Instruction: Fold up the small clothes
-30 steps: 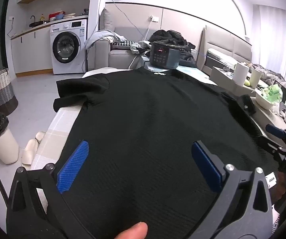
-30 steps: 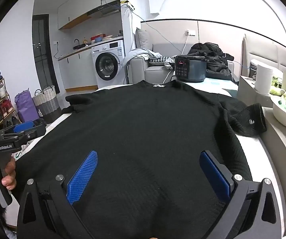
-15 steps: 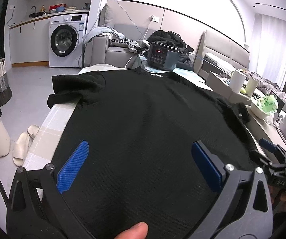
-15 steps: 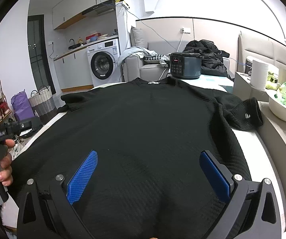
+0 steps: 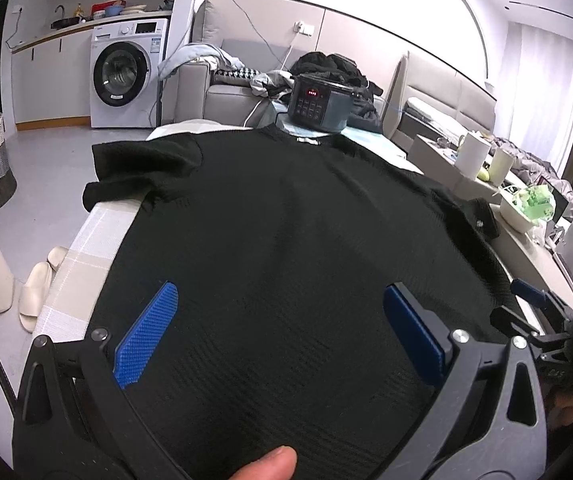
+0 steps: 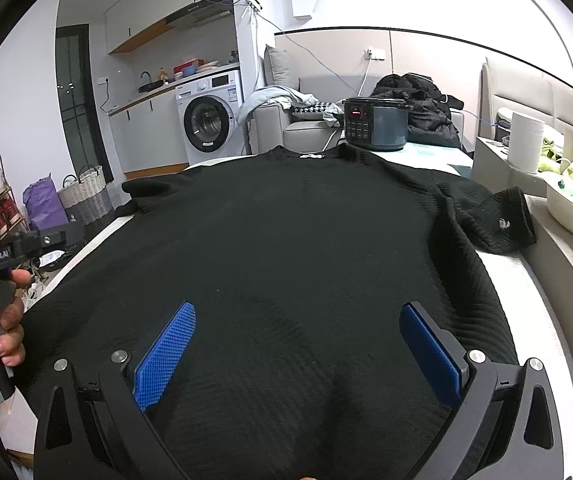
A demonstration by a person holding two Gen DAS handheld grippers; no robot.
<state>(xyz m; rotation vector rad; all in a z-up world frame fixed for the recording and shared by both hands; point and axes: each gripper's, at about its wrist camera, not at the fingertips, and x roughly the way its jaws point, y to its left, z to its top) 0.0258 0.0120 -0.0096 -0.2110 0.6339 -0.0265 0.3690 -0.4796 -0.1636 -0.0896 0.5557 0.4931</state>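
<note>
Pressure cooker [image 5: 320, 103] beyond black shirt [image 5: 286, 240] collar, bowl [image 6: 570, 210] beside sleeve

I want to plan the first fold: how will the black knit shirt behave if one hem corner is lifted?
The black knit shirt will probably sag and drape rather than hold shape: its right sleeve already lies bunched. Its ribbed knit looks fairly thick, so it is likely grippy, not slippery. It should drag across the table rather than slide freely.

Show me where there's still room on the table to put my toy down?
Bare table shows left of the black shirt, below its sleeve, and as a strip past the right hem. The far end is crowded by the cooker, and the shelf beside it by the bowl.
</note>
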